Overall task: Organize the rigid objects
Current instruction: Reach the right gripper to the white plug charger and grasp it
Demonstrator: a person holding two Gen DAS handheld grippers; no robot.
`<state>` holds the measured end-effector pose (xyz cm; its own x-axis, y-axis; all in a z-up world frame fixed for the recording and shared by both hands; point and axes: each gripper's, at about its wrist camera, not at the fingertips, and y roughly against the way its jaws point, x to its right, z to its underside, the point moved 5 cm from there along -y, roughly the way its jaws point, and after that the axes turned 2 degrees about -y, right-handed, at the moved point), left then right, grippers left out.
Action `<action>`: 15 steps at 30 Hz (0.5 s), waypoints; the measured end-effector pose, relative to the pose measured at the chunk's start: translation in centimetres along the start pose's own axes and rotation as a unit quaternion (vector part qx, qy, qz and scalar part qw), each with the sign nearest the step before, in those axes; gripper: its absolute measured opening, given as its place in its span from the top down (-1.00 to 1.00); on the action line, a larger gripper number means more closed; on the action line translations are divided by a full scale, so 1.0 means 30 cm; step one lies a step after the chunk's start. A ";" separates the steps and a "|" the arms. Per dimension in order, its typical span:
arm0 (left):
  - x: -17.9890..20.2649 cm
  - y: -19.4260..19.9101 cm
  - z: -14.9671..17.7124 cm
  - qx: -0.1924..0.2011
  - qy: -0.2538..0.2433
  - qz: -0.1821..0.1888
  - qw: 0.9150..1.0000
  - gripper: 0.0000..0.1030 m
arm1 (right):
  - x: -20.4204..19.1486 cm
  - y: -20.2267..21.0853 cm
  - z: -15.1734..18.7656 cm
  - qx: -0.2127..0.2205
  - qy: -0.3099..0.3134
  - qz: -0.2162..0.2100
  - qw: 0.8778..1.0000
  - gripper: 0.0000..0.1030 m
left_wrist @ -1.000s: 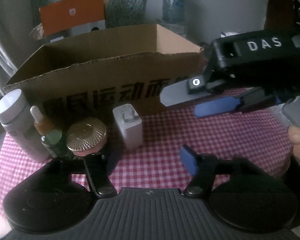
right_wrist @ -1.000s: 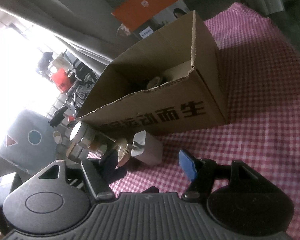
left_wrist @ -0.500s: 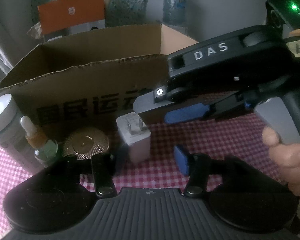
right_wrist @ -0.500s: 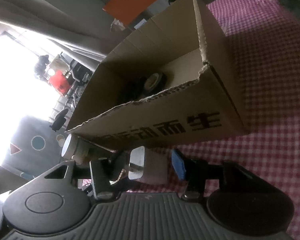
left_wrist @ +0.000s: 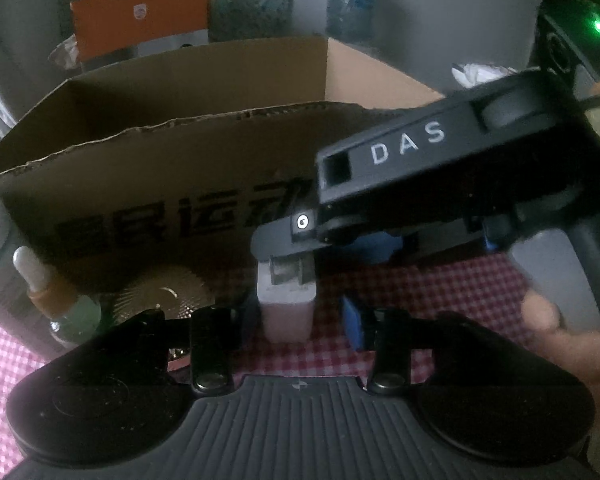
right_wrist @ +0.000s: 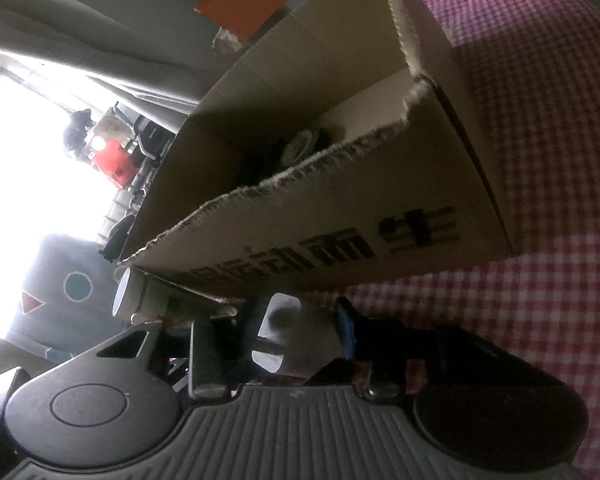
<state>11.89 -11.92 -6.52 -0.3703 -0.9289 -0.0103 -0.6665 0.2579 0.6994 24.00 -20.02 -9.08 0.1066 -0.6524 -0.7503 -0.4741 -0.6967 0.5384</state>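
Your grippers are black plastic with ribbed grey bases. Blue pads [left_wrist: 350, 326] line the fingers. White "DAS" lettering marks the right gripper [left_wrist: 364, 250].

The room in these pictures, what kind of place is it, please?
Probably a lived-in home room, not a lab. A pink checked tablecloth covers the table, a reused cardboard box stands on it, and toiletries such as a dropper bottle wait beside it.

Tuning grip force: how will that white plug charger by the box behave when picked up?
Probably rigid: the white plug charger is a blocky moulded shell with metal prongs up top. Likely light for its size. It stands upright on a small base on the checked cloth, so an off-centre squeeze could tip it.
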 end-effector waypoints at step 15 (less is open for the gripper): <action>0.111 0.022 0.000 -0.010 -0.018 0.045 0.999 0.23 | 0.078 0.126 0.055 0.035 -0.032 0.019 0.999 0.18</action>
<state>10.21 -14.84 -6.09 -0.4506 -0.8923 0.0278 -0.6167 0.3337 0.7130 21.00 -23.69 -9.43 0.0328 -0.6566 -0.7535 -0.5375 -0.6472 0.5406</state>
